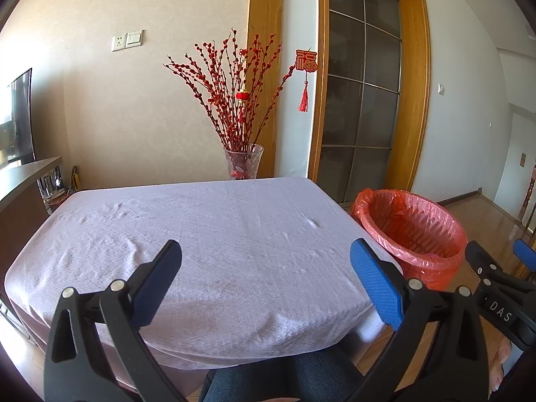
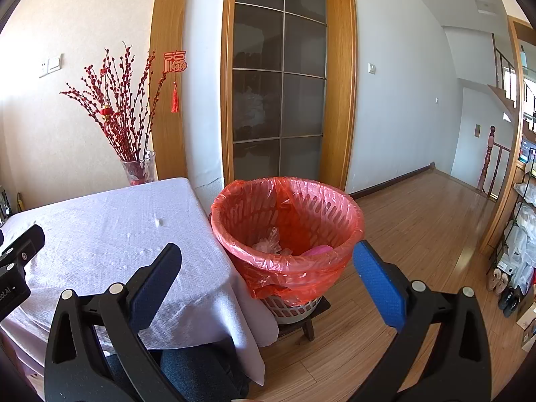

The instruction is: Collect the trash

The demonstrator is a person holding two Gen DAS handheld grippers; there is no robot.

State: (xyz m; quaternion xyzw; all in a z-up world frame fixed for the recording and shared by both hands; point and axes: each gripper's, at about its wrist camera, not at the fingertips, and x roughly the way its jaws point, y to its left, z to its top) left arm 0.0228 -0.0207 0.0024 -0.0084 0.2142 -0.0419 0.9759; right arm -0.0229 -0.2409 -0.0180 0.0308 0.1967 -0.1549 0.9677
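Blue rubber pads line both of your grippers, and both stand spread wide with nothing between the fingers. Your right gripper (image 2: 266, 264) hangs low in front of the waste basket (image 2: 288, 231), which fills the gap between its fingers in the right wrist view; the rim sits just beyond the tips and slightly above them. The basket wears an orange-red bin liner (image 2: 294, 268) folded over the rim, and it stands on a small dark stool (image 2: 303, 321) just beside the right-hand corner of the worktop (image 2: 110, 234).

Inside the basket you can see crumpled clear plastic (image 2: 268, 239) and something pink (image 2: 318, 250), so some trash is already in. Your left gripper (image 1: 266, 268) points across the worktop, with the basket (image 1: 412, 231) off to its right, beyond the worktop's edge, so your right hand is plainly the nearer one to the basket.

The pale cloth (image 1: 201, 234) covering the worktop shows only wrinkles; I can pick out no loose trash on it in either view. Judging by that, collection looks close to done. Behind the worktop, well clear of the basket, stands a glass vase (image 1: 243, 162) of red branches.
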